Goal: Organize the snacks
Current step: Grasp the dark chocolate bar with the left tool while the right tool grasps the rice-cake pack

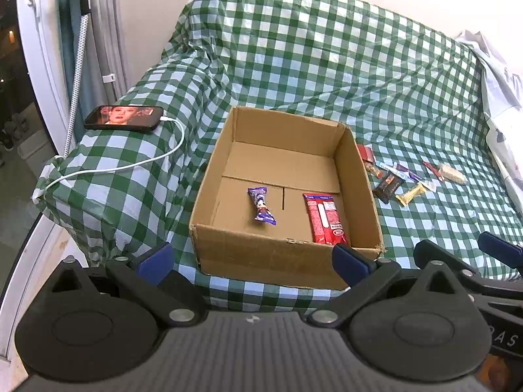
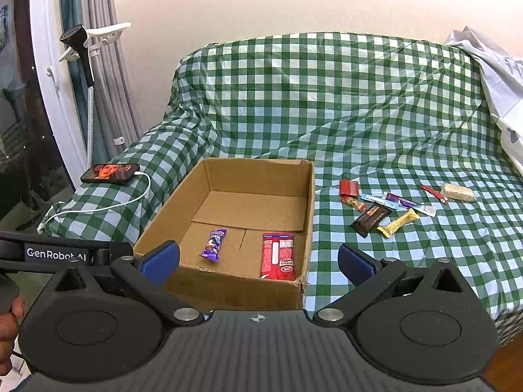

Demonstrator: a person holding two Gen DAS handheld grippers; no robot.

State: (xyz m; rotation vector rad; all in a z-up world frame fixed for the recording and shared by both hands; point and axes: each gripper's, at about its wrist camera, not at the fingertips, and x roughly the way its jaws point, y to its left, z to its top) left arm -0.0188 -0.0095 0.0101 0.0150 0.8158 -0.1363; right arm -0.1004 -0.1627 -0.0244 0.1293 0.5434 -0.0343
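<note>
Two snacks, a purple packet [image 2: 214, 244] and red pack [image 2: 278, 256], lie inside the cardboard box [image 2: 228, 289] ahead of both grippers; loose snacks [image 2: 389, 207] wait forward-right. Left gripper [image 1: 251, 259] and right gripper [image 2: 258, 261] spread, empty, evidently between picks.

Both views look forward and down from in front of the cardboard box [image 1: 284, 192] on the checked sofa cover [image 1: 327, 65]. The left wrist view sits close at the box's near wall, slightly to its left, with the left tongs [image 1: 251, 259] framing that wall. The right wrist view stands a little further back and higher, its tongs [image 2: 258, 259] spanning the same wall; both share the box, the loose snacks [image 2: 389, 205] right of it, and the phone [image 2: 110, 173] to its left.
</note>
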